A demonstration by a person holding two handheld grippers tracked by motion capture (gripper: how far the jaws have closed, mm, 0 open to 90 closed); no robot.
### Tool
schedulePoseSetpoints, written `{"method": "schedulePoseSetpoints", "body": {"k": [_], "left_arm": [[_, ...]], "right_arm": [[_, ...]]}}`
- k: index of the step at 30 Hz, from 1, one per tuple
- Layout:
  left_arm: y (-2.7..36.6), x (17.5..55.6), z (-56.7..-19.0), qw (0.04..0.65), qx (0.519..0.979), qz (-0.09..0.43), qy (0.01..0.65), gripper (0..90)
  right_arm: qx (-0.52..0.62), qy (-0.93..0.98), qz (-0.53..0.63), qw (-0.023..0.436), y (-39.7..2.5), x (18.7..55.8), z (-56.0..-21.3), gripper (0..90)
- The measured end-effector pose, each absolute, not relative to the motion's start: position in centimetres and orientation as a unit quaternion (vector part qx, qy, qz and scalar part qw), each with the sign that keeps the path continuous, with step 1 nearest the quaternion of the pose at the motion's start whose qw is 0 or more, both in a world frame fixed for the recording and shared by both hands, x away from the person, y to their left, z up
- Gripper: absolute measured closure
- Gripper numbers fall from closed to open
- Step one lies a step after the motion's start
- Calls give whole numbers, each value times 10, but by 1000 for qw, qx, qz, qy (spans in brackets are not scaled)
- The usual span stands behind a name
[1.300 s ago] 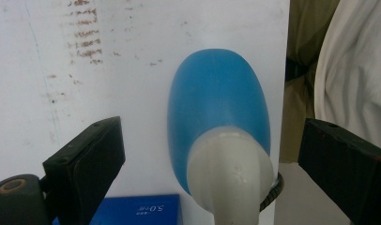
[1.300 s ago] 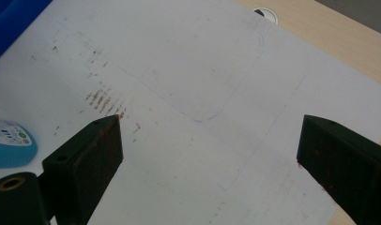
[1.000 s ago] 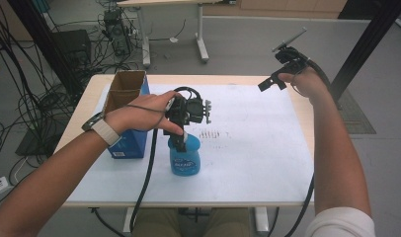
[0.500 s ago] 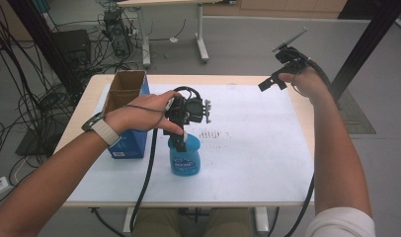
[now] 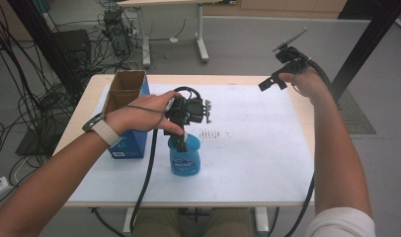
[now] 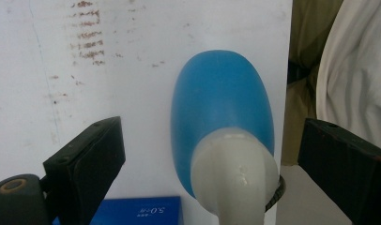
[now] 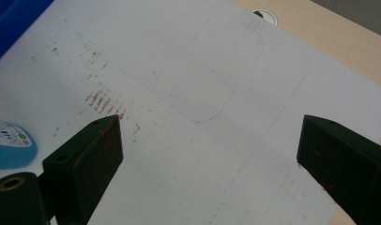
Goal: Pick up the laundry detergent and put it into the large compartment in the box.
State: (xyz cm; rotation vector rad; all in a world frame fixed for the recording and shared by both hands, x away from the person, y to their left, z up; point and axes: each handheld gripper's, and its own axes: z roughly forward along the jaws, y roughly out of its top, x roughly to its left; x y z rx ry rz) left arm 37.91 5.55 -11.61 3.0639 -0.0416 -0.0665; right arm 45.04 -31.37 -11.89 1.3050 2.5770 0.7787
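blue bottle [image 6: 224, 112] — between left gripper [image 6: 212, 154] jaws, spread | right gripper [image 7: 212, 154] — agape

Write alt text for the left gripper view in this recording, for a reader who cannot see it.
The left gripper looks straight down on a blue bottle with a white cap, its two black jaws open wide on either side of the cap and apart from it. The bottle stands on a white sheet marked with brown smudges.

- Blue plastic bottle [image 5: 184, 159] with a white cap and a printed label, standing upright on the white sheet, near the table's front edge, just right of the blue box.
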Motion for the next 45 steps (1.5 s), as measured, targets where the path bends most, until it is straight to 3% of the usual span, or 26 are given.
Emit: {"method": "schedulePoseSetpoints", "body": {"k": [45], "left_arm": [[59,379,-116,45,999,-19,-12,81]], "right_arm": [[439,858,256,76,-312,451,-119,72]]}}
